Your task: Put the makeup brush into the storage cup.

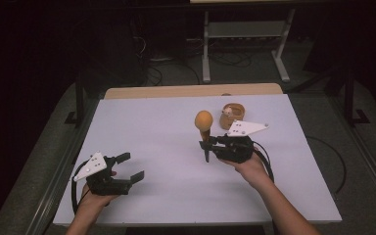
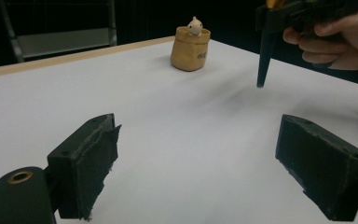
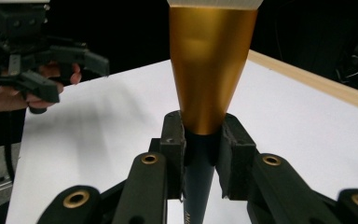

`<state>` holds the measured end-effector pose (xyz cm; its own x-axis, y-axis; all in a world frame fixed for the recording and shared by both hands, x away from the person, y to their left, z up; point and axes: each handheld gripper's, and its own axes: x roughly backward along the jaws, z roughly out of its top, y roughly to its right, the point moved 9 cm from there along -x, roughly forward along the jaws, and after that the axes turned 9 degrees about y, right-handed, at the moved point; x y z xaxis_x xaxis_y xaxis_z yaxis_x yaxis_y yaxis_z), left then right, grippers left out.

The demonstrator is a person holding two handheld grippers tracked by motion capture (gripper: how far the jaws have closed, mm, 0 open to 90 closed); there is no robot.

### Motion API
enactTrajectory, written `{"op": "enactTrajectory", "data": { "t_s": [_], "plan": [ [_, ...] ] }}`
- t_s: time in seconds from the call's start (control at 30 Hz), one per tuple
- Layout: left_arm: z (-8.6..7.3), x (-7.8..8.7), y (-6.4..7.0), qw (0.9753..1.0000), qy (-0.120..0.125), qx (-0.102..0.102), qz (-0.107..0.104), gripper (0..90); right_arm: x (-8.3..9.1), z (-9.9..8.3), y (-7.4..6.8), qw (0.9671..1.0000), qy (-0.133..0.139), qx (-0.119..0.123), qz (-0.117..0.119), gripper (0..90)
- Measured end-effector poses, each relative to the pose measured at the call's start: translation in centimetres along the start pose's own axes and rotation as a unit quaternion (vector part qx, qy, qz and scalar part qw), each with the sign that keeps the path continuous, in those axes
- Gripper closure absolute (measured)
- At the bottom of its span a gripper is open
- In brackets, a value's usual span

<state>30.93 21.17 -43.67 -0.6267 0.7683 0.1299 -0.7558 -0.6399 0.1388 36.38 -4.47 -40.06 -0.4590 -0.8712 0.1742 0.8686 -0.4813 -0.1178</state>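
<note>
A toy microphone [image 1: 203, 119] with an orange ball head, a gold cone [image 3: 212, 70] and a black handle [image 2: 263, 60] stands upright above the white table [image 1: 152, 127]. My right gripper [image 1: 206, 143] is shut on the microphone where cone meets handle, with the handle tip hanging just above the surface. In the right gripper view its jaws [image 3: 203, 140] press both sides of the microphone. My left gripper [image 1: 133, 166] rests low at the front left, open with nothing between its fingers [image 2: 88, 163]. It also shows far left in the right gripper view [image 3: 51, 70].
A small tan pouch [image 1: 232, 115] with a pale figure peeking out [image 2: 194, 25] stands at the back of the table, just behind the right gripper. A wooden strip [image 1: 191, 90] runs along the far edge. Metal table legs [image 1: 206, 49] stand on the dark floor beyond.
</note>
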Motion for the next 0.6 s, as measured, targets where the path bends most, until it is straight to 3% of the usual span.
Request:
{"op": "enactTrajectory", "data": {
  "t_s": [0.03,0.43,0.6],
  "plan": [
    [-0.1,0.0,0.0,1.0000,-0.004,0.007,-0.001,11.7,0.1,0.1,0.1,1.0000,0.002,-0.004,0.000,73.1],
    [0.2,0.2,-0.2,0.9999,-0.002,-0.007,0.012,11.6,0.8,1.6,2.3,0.9994,0.013,-0.010,-0.029,73.1],
    [0.1,0.2,-0.3,0.9999,-0.002,-0.003,0.010,11.6,1.1,2.3,3.0,0.9990,0.016,-0.012,-0.039,73.1]
  ]
}}
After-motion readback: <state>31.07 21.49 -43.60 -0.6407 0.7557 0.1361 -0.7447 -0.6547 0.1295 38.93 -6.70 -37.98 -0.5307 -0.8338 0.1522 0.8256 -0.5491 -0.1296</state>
